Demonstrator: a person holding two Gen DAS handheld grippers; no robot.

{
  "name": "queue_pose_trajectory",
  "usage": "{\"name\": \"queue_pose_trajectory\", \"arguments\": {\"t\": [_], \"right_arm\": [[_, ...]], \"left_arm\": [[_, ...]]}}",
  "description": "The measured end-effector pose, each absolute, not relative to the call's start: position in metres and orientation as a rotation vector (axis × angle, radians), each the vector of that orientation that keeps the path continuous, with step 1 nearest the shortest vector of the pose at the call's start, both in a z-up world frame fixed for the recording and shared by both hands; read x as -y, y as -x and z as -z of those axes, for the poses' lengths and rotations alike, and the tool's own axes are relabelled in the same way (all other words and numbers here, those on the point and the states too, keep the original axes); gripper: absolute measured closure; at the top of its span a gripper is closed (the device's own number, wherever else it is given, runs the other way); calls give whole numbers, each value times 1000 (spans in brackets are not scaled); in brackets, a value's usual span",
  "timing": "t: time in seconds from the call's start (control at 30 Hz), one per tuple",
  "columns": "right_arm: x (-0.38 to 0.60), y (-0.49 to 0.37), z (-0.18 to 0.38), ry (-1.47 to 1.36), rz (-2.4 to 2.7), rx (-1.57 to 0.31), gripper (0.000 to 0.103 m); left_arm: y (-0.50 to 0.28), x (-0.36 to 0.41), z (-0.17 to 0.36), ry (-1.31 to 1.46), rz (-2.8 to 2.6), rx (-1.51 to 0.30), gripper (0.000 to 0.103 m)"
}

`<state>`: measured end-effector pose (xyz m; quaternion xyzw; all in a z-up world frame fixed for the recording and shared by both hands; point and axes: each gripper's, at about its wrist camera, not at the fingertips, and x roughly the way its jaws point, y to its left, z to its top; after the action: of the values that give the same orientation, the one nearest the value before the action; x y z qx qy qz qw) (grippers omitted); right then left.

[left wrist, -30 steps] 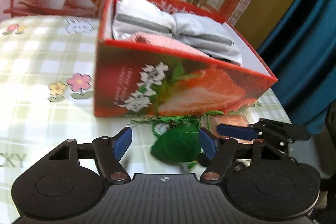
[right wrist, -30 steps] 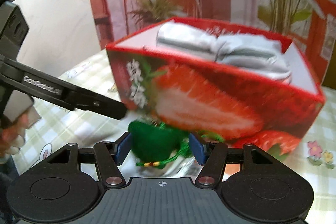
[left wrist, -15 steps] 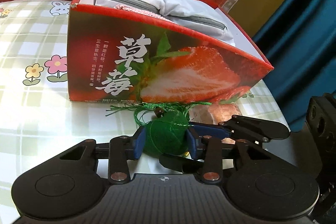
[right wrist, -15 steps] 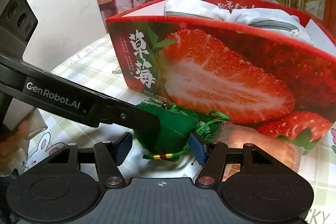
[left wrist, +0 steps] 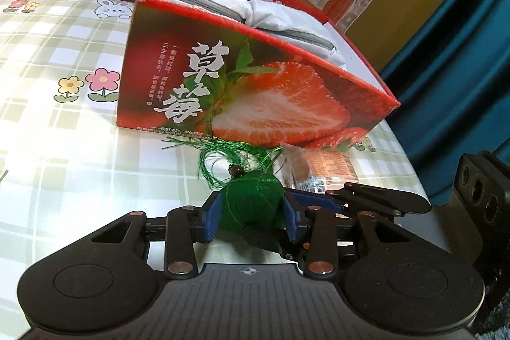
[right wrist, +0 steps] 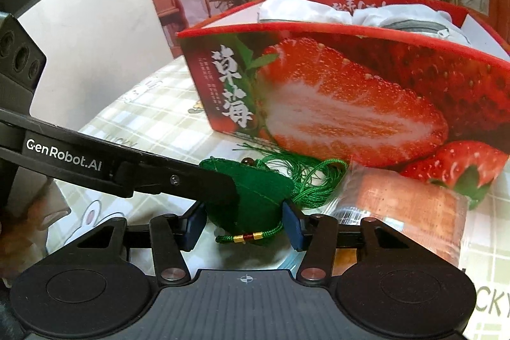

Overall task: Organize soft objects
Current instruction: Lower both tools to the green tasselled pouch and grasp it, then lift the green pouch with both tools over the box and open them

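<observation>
A green cloth sachet [left wrist: 251, 199] with a green tassel and a brown bead lies just in front of a red strawberry box [left wrist: 255, 104]. My left gripper [left wrist: 251, 217] is shut on the sachet. In the right wrist view my right gripper [right wrist: 244, 223] has its jaws around the same sachet [right wrist: 255, 196], pads touching its sides. The left gripper's finger [right wrist: 178, 177] crosses over it from the left. The box [right wrist: 350, 104] holds white and grey folded cloth [left wrist: 255, 11].
A clear-wrapped brown packet [right wrist: 404, 209] lies right of the sachet by the box's front; it also shows in the left wrist view [left wrist: 322, 164]. The table has a green checked cloth [left wrist: 63, 133]. A blue curtain [left wrist: 462, 69] hangs beyond the table's right edge.
My left gripper closed on the sachet from open a second ago. My right gripper's jaws narrowed onto the sachet. Both cameras drew back slightly from the box.
</observation>
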<state>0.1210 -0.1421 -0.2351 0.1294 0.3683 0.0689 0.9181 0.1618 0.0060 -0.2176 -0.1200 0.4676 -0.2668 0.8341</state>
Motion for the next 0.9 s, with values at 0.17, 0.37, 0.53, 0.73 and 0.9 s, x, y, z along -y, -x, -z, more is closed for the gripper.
{"name": "queue_pose_trajectory", "arguments": {"t": [0.17,0.37,0.53,0.73,0.9], "right_arm": [[136,-116,224,-215,-149,-731,55],[135,-112,210,-176,-151,-687,55],[138,-114,186,-146,-154,-619,55],[145,-122,150,-131,-148,-526,55],[151,-133,120,-102,-135,-458,55]], "left_arm": [[-156,-8,209,258,573,-956,60],[-155,-10,195,265,588,-906,60],[-160,-15,167,269,607,-837,60],[-173,-16,130,275,627,-751,61],[-182,-19,102,310,634,-677,61]]}}
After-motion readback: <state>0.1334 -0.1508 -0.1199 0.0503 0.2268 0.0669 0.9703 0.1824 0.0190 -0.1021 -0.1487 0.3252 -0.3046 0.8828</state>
